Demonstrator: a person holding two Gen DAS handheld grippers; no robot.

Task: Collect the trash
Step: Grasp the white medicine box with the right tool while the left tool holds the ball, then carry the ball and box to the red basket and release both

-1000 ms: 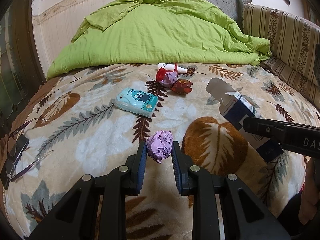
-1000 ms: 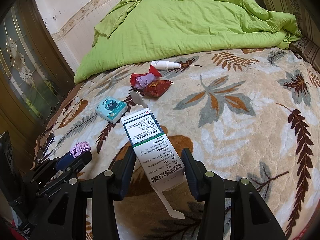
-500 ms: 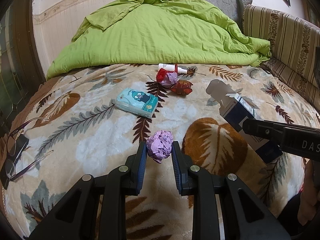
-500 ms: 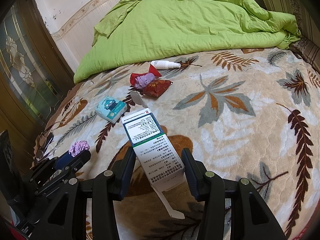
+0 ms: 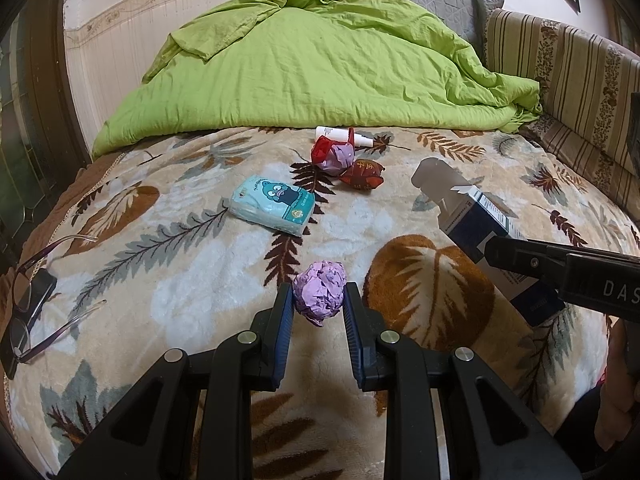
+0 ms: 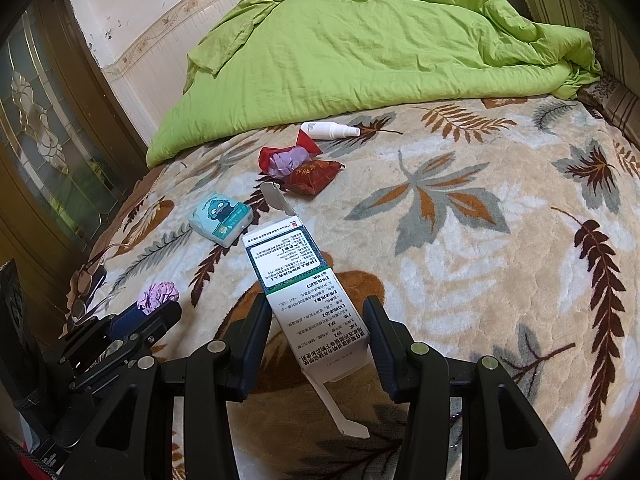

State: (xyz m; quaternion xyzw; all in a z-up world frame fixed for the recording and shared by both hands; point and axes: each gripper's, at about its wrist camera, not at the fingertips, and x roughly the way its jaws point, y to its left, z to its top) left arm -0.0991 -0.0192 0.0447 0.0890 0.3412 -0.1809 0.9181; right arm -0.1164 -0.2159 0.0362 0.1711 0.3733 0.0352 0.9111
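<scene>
Left wrist view: the left gripper [image 5: 319, 309] is clamped on a crumpled purple paper ball [image 5: 320, 297] above the leaf-patterned blanket [image 5: 168, 264]. In the right wrist view, the right gripper [image 6: 316, 330] pinches an opened white-and-green carton [image 6: 304, 300], flaps loose at both ends. A tissue pack [image 5: 272, 204], red wrappers [image 5: 348, 162] and a white spray bottle [image 6: 330, 130] lie beyond, near the green duvet [image 5: 320, 68].

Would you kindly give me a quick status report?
Left gripper shut on purple paper wad. Right gripper shut on medicine box. Red wrappers remain on blanket; nothing blocking.
</scene>
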